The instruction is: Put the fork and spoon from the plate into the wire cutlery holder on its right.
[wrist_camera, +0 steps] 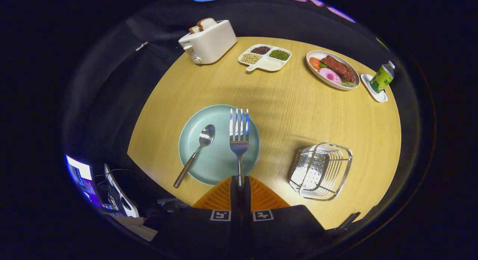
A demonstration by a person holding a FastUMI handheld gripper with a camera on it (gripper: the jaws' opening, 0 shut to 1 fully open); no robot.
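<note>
From my remote seat I saw the gripper (239,182) with its two fingers pressed together on the handle of the fork (239,135), so the fork was clamped between them and stood out ahead, tines pointing away from me over the right part of the plate (218,166). I could not tell whether the fork hung clear of the plate or touched it. The spoon (195,153) lay on the left part of that plate, bowl up toward the middle, its handle running off over the plate's near-left rim onto the table (291,103). The wire cutlery holder (322,170) stood on the table to the right of the plate, apart from it, ahead and right of the fingers. Far across the table I made out a toaster (207,41) with bread in it, a divided dish (265,57) of beans, a food plate (332,69) and a bottle (382,77) on a small tray.
</note>
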